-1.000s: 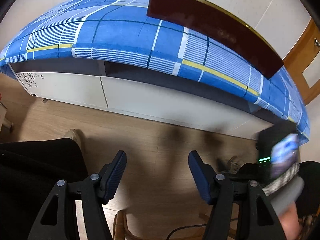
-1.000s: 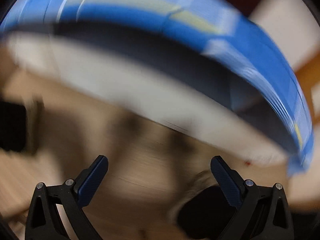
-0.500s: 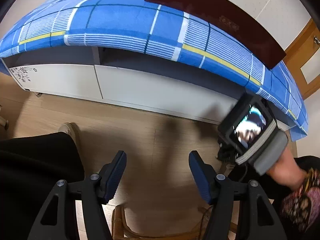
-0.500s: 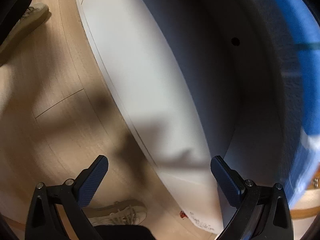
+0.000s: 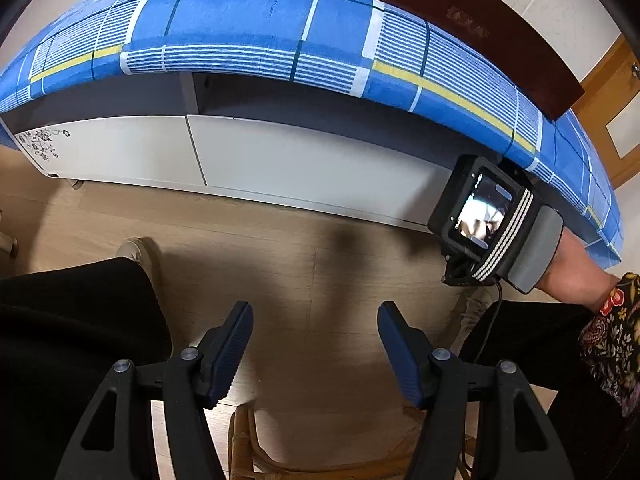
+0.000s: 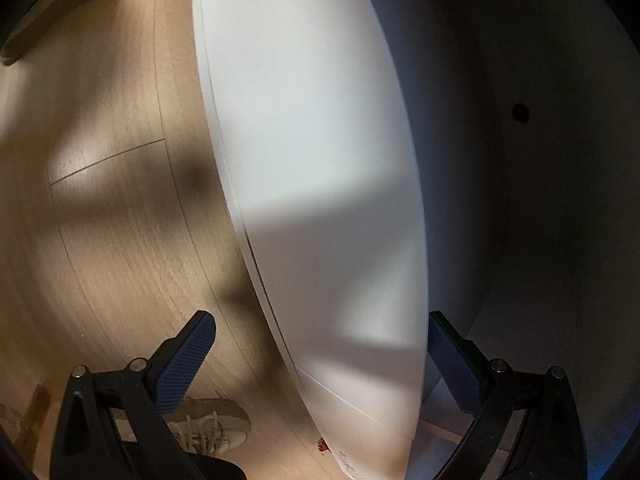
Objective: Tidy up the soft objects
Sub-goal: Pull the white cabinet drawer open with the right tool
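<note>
No loose soft object shows in either view. My left gripper [image 5: 316, 340] hangs open over the wooden floor [image 5: 320, 264], nothing between its blue pads. My right gripper [image 6: 320, 344] is open wide, close to the bed's white drawer front [image 6: 320, 160]. The panel's edge lies between its fingers, and the pads do not press on it. In the left wrist view the right hand's screen unit [image 5: 480, 212] sits against the bed base at the right. The bed carries a blue checked sheet [image 5: 248, 12].
White drawers [image 5: 300, 160] run under the bed, with a dark recess [image 6: 540, 160] above them. A dark red headboard [image 5: 460, 20] stands behind. The person's black trouser legs [image 5: 72, 320] and pale shoes [image 6: 212, 428] flank the grippers. A rattan frame [image 5: 244, 444] sits below.
The right gripper has rolled and dropped close to the white drawer front. The hand with its screen unit has come down to the bed base. The left gripper has sunk slightly.
</note>
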The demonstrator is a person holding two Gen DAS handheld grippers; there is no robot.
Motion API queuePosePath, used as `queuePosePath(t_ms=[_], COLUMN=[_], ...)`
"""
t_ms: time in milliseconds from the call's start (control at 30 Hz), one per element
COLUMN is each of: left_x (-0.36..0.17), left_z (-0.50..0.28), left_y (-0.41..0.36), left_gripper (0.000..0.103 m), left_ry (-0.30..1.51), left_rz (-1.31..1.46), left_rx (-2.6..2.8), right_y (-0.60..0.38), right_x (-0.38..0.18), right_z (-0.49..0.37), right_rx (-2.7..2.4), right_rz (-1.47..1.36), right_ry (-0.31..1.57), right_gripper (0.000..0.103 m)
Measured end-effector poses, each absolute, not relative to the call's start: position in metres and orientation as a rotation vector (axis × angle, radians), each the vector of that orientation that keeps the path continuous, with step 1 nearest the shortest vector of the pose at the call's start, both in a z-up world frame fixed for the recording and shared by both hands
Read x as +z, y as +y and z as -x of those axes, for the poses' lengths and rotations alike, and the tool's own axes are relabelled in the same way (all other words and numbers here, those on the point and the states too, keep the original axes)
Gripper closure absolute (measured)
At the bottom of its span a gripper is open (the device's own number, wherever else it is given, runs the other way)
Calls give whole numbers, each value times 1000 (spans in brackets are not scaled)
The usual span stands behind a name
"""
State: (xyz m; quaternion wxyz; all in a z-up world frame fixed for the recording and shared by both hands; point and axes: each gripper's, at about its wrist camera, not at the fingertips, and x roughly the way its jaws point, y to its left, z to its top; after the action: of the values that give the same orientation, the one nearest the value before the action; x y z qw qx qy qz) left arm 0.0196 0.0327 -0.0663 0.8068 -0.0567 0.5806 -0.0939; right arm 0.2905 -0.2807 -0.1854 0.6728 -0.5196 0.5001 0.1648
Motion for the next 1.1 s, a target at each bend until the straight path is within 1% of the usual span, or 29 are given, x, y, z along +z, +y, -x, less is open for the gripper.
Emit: queuePosePath(t_ms=[233,567,700,800,833,867,900,967,1033,1067,1100], left_x=[-70,-76,-83,-88,-90,-93,-96,-101,-102,-104,-105], left_z=[-20,-23,-28,-36,-40,-44,-50,-61,-75,-84,-90], left_y=[30,32,31,20,14,8,2,-8,-15,-19,-21], left_gripper=[38,38,38,38,37,32,30,29,26,20,17], left_ry=[1248,1258,1295,1323,1338,1359,1379,1379,1351,1344,1338], left_rz=[111,105,121,47,8,-39,-101,-219,-329,-382,-408], left_rx=[-203,-187,-235,-333,-371,-395,-404,-405,-419,-424,-425], right_y=[-280,-273,-272,-271,-271,-270,-270,-269,-268,-269,-269], right_x=[-193,-193,-196,-195,-197,-196,-197,-197,-202,-201,-201], right_z=[-275,-252,-242,-236,-233,-231,-228,-219,-213,-211,-207], right_rx=[380,349,355,364,364,365,366,369,375,378,382], right_rz=[1260,1254,1246,1240,1246,1250,1252,1252,1259,1265,1273], right_ry=[1085,1072,1074,1078,1076,1074,1073,1070,1067,1063,1056], right_gripper=[0,0,0,0,0,0,0,0,0,0,0])
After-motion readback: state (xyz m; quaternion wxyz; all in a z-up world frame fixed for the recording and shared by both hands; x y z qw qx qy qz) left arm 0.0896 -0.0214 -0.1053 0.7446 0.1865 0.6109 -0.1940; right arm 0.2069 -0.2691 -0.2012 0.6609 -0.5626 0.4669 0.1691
